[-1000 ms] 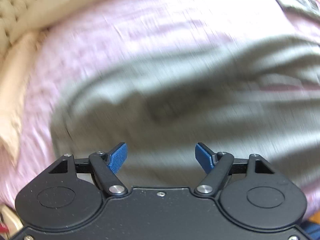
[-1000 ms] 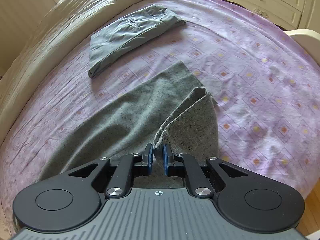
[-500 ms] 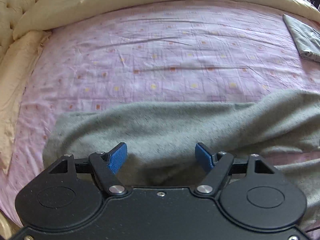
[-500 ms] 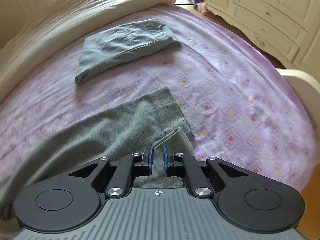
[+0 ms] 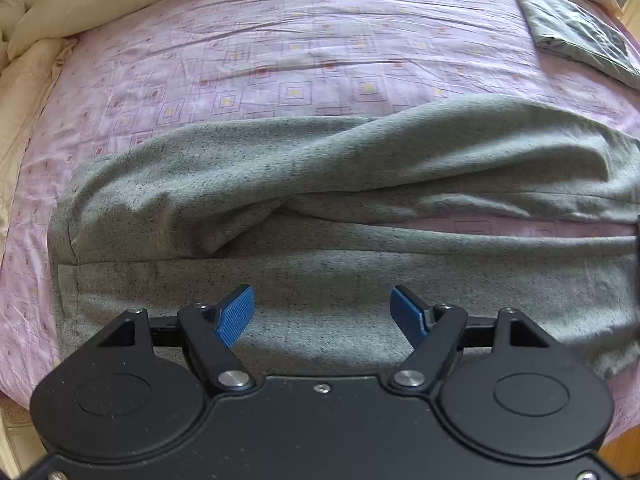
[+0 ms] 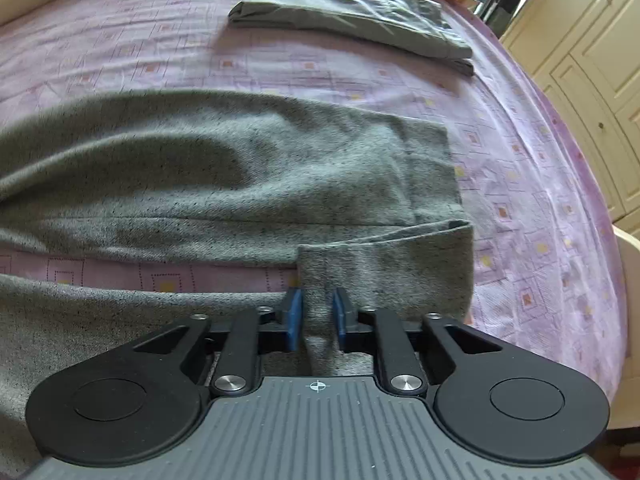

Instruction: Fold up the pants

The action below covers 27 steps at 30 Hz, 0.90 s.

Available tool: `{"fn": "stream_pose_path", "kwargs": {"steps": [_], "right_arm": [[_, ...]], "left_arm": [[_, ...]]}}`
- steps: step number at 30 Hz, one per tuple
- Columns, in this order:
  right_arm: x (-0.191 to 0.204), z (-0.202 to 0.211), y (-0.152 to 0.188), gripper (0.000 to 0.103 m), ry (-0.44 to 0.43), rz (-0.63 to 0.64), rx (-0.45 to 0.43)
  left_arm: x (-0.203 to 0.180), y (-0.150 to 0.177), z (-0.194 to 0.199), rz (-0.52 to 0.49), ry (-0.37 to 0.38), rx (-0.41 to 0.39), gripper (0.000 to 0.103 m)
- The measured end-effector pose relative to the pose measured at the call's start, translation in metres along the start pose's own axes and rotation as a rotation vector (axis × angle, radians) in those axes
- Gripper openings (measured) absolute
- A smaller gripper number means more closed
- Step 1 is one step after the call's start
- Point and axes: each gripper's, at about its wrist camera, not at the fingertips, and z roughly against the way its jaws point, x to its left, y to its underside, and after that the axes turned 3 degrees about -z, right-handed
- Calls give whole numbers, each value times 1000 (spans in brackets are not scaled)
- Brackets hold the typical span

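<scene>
Presently on hand, one pair of grey speckled pants (image 5: pixel 328 184), spread lengthwise across a bed under a lilac patterned bedspread (image 5: pixel 280 64).

- Pants, condition: the two legs lie roughly side by side, with a strip of bedspread showing between them toward the hem end. The far leg (image 6: pixel 224 168) is rumpled and humped. The near leg's cuff (image 6: pixel 384 276) is doubled back on itself. Judged not yet folded; legs not yet stacked one on the other.
- Left gripper (image 5: pixel 322 312): fingers well apart, nothing between them, poised over the near leg by the waist end; whether the tips touch the cloth cannot be told.
- Right gripper (image 6: pixel 316 320): fingers have just been closing, with a fold of the cuff between them; the blue pads press on the cloth, so the hem counts as gripped.
- Second garment (image 6: pixel 352 16): smooth grey, already folded flat, lying well apart toward the far side of the bed. Judged finished, one item done.
- Surroundings: cream pillows (image 5: pixel 92 4) along the bed's far edge; cream cabinet doors (image 6: pixel 592 92) beyond the bed on the right.

Outstanding, by estimate: lay one leg over the other, smooth the humps, then fold along the length; most of this garment's work is still to do.
</scene>
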Motion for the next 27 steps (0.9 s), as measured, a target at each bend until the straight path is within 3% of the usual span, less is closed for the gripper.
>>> {"fn": "stream_pose_path", "kwargs": {"steps": [4,9,13,16,18,19,24,27], "right_arm": [[-82,32,15,4,12,-267,-49],[-177,21,51,4,86,-519,20],[-218,-2,74,7,130,-683,103],[-220,14,79,11,-54,-735,1],[-213,20,78,17,-101,-726,-26],[-212,19,78,25,-122,-728,-29],[-230,4,105,29,-190,-932,59],[-228,-3,120,30,-234,-963,89]], "left_arm": [[-13,2,3,-27,-3,-8,77],[-33,1,3,-58,7,-4,77],[-50,-1,5,-92,11,-7,77],[-60,-2,7,-111,9,-12,77],[-65,-3,8,-120,12,-10,77],[-67,-3,8,-125,11,-11,77],[-75,-2,17,-137,-1,-32,77],[-78,2,17,-138,-3,-22,77]]}}
